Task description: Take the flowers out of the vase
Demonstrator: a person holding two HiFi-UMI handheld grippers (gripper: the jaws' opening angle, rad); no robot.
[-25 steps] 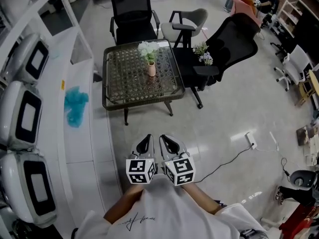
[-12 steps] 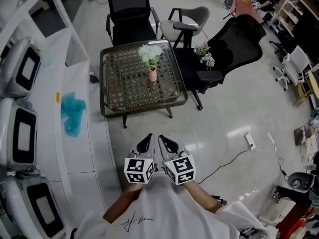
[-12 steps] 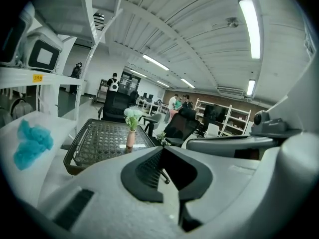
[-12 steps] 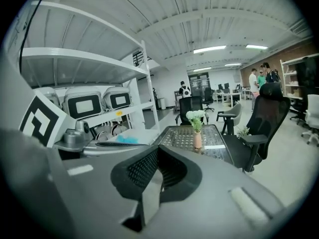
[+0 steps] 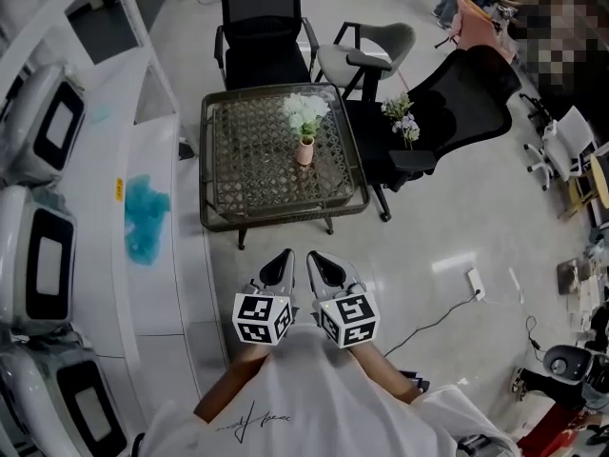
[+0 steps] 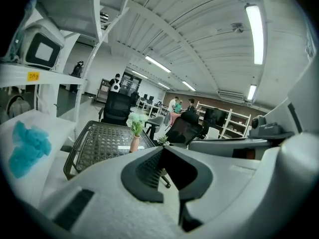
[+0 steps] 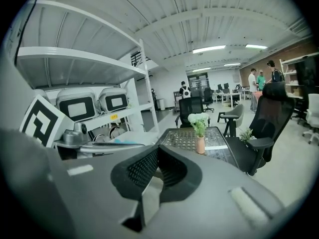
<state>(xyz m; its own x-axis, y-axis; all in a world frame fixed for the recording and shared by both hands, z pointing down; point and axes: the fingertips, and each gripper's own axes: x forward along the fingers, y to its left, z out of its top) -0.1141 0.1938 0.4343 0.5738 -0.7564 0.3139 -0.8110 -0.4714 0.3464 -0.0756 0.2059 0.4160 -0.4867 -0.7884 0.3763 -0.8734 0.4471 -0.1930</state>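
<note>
At the far left of the head view, a white shelf (image 5: 95, 255) carries white machines with dark screens (image 5: 43, 246), and a teal cloth (image 5: 146, 215) lies on its surface at about 10 o'clock from the grippers. The left gripper (image 5: 282, 257) is held low and close to the person's body, its marker cube toward the chest. Its fingers (image 6: 144, 168) are pressed together at the tips, with nothing between them and nothing touching them.

Straight ahead at 12 o'clock, well apart from both grippers, stands a low table with a woven top under glass (image 5: 247, 160). The pink vase (image 5: 304, 150) stands upright right of the table's centre, and the white flowers (image 5: 306, 112) are in it.

The right gripper (image 5: 317, 258) is just beside the left one. Its fingers (image 7: 142, 169) are likewise closed tip to tip and empty.

Beyond the table, at 12 o'clock, is a black office chair (image 5: 262, 22), with a grey chair (image 5: 366, 55) at 1 o'clock. A second black chair (image 5: 466, 98) stands against the table's right side, with a small sprig of pale flowers (image 5: 402, 117) near its armrest. A power strip (image 5: 473, 279) lies on the glossy floor at 3 o'clock.
</note>
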